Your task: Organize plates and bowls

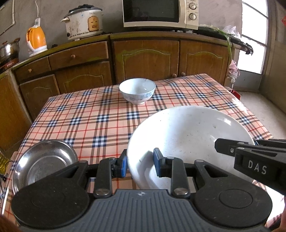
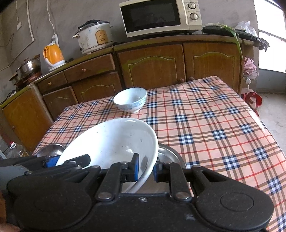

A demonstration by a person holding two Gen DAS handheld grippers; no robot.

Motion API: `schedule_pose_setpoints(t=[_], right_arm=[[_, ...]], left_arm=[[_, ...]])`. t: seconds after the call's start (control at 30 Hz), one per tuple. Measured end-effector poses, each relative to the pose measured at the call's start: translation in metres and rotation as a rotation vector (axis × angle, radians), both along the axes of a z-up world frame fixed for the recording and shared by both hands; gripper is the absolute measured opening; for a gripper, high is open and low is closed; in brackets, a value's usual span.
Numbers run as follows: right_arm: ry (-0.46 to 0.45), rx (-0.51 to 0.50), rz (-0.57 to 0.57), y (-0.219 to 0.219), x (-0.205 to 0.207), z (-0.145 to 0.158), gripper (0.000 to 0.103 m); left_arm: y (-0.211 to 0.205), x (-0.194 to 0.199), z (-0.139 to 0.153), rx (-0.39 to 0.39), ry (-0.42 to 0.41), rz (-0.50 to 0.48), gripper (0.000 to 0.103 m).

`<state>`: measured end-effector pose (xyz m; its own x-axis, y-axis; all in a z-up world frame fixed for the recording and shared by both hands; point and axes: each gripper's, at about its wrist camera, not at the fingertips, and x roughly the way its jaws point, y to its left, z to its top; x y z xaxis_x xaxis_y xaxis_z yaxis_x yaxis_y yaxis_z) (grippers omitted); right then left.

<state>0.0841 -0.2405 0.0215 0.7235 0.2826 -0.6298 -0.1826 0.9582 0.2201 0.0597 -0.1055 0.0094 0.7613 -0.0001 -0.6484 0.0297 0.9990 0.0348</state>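
Near the front edge of the bench, a large white bowl sits tilted, its rim caught on both sides by the two grippers. From the left wrist view, the left gripper has its blue-padded fingers straddling the bowl's left rim, one pad outside the wall and one inside; whether they press the rim or only bracket it cannot be told. The right gripper likewise has one pad inside the bowl and one outside its right rim, close against the wall, and whether it truly clamps cannot be told either. Under the white bowl's right side lies a steel dish; another steel dish rests just beside the bowl on the left. Farther back on the plaid cloth stands a small blue-patterned bowl, well apart from the rest. Behind the bench runs a wooden cabinet carrying a microwave, a rice cooker and an orange kettle.
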Motion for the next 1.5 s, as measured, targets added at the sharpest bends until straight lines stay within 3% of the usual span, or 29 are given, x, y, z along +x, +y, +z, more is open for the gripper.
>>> schedule_pose_setpoints(t=[0.63,1.5], right_arm=[[0.052,0.040,0.021,0.010,0.021,-0.016,0.021],[0.178,0.043,-0.044,-0.017,0.047,-0.077,0.021]], left_arm=[[0.013,0.017,-0.013,-0.019,0.052,-0.009,0.028],[-0.013,0.045,-0.060,0.021,0.164,-0.063,0.028]])
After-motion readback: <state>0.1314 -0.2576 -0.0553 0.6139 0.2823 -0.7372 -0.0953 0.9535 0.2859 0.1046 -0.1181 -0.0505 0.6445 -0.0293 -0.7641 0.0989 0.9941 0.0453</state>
